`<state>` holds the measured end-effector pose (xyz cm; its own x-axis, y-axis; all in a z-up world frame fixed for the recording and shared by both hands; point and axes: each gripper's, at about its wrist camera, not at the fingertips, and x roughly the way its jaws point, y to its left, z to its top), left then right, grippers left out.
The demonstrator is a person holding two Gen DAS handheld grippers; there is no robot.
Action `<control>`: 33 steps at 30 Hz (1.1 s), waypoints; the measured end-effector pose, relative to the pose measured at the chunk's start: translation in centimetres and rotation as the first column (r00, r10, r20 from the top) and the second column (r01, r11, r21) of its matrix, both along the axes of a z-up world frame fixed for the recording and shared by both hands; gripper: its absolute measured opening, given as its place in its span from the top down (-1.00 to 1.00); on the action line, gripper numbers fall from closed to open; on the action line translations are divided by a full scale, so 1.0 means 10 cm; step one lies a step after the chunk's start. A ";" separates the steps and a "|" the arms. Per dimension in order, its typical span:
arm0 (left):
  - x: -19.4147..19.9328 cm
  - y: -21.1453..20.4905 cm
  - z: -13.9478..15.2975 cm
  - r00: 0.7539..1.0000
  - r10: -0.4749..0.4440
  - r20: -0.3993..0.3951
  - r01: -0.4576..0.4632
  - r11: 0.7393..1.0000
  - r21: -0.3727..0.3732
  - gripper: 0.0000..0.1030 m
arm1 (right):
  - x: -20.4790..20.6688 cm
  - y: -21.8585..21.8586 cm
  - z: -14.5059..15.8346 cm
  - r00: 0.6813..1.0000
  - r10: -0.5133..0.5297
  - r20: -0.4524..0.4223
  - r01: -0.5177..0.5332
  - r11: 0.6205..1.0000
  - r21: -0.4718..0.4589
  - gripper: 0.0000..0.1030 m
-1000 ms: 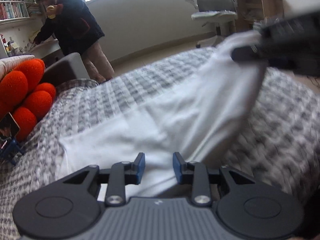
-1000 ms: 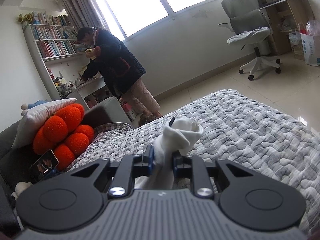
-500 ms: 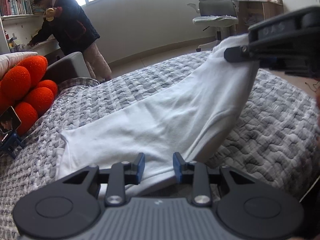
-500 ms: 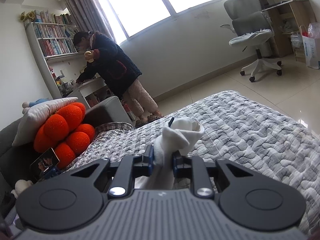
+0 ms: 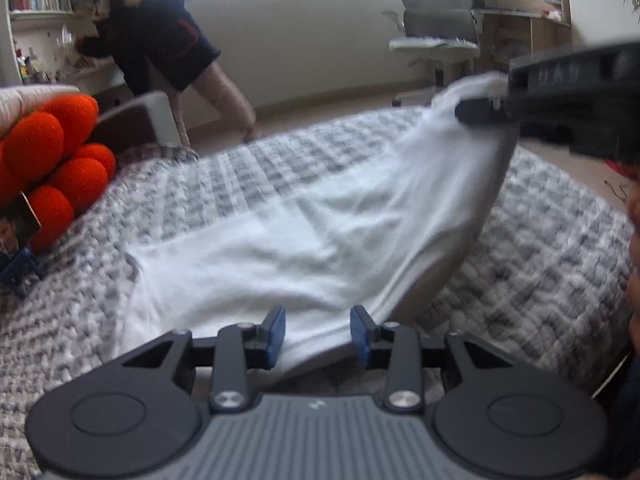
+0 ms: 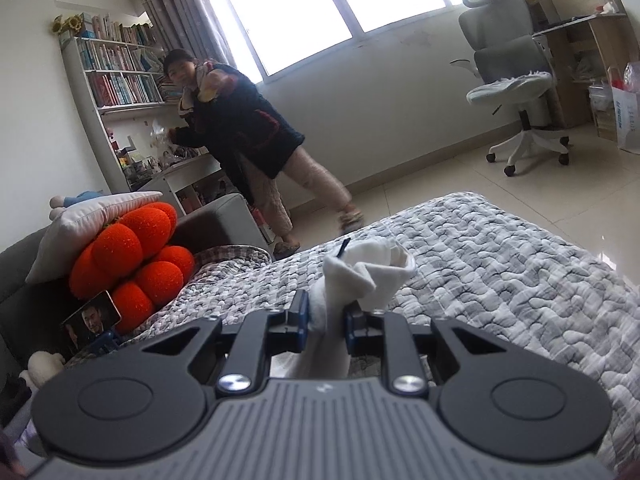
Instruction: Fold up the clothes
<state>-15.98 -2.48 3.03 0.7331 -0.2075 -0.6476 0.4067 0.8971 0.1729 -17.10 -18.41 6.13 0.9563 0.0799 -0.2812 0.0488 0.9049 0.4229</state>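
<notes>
Your right tool [image 6: 325,322] has its blue pads pinched on a bunched corner of the white garment [image 5: 320,240], with a crumpled tuft of cloth poking up above the fingertips. In the left wrist view the same tool [image 5: 460,114] appears at upper right, holding that corner lifted above the bed [image 5: 540,248] so the cloth slopes down from it. Your left tool [image 5: 318,334] sits low at the near hem with its pads spread apart; the cloth edge passes between them, and you cannot tell whether either pad touches it. The rest of the garment lies spread on the grey-and-white quilt, roughly mid-bed. Left wrist view is motion-blurred. An orange plush cushion [image 6: 132,256] rests at the bed's left end, a phone [image 6: 92,322] propped in front of it. A person [image 6: 240,140] leans at the bookshelf [image 6: 116,80]; an office chair [image 6: 516,80] stands by the far wall.
</notes>
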 end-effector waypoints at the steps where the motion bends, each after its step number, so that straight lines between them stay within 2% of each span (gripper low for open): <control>1: -0.01 -0.01 -0.01 1.000 -0.004 0.008 0.004 1.000 0.007 0.29 | 0.00 0.01 0.01 1.000 0.003 0.003 -0.002 1.000 -0.006 0.57; 4: -0.02 0.01 0.01 1.000 -0.017 0.009 0.017 1.000 -0.002 0.29 | -0.01 0.07 0.06 1.000 0.014 0.019 -0.013 0.999 -0.035 0.58; 9: -0.02 0.20 0.12 1.000 -0.023 -0.017 0.022 0.996 -0.088 0.23 | -0.02 0.17 0.14 0.999 0.032 0.044 -0.029 0.997 -0.073 0.62; 10: -0.03 0.30 0.17 1.000 -0.021 -0.018 0.019 0.992 -0.127 0.21 | -0.02 0.19 0.16 0.998 0.035 0.052 -0.030 0.996 -0.089 0.63; 13: -0.03 0.68 0.29 1.000 0.013 -0.026 -0.019 0.964 -0.264 0.13 | -0.02 0.30 0.21 0.996 0.052 0.072 -0.041 0.987 -0.156 0.73; 17: 0.05 1.15 0.30 0.994 0.082 -0.075 -0.105 0.906 -0.409 0.11 | 0.01 0.47 0.22 0.994 0.080 0.074 -0.062 0.973 -0.224 0.85; 20: 0.13 1.30 0.23 0.987 0.108 -0.116 -0.150 0.874 -0.461 0.12 | 0.03 0.59 0.21 0.995 0.075 0.066 -0.054 0.962 -0.266 0.86; 23: 0.15 1.34 0.21 0.988 0.102 -0.120 -0.147 0.863 -0.482 0.12 | 0.02 0.66 0.20 0.994 0.089 0.070 -0.063 0.951 -0.303 0.86; 26: 0.16 1.38 0.22 0.987 0.107 -0.117 -0.152 0.849 -0.505 0.12 | -0.01 0.79 0.22 0.987 0.133 0.092 -0.089 0.923 -0.375 0.86; 28: 0.18 1.50 0.24 0.984 0.136 -0.118 -0.179 0.815 -0.551 0.12 | -0.02 0.91 0.24 0.977 0.185 0.102 -0.126 0.897 -0.423 0.86; 29: 0.19 1.60 0.25 0.980 0.158 -0.125 -0.201 0.788 -0.582 0.12 | -0.01 0.97 0.25 0.971 0.217 0.104 -0.148 0.881 -0.449 0.86; 33: 0.27 2.00 0.24 0.956 0.228 -0.186 -0.292 0.654 -0.698 0.14 | 0.02 1.31 0.17 0.931 0.357 0.077 -0.261 0.798 -0.544 0.86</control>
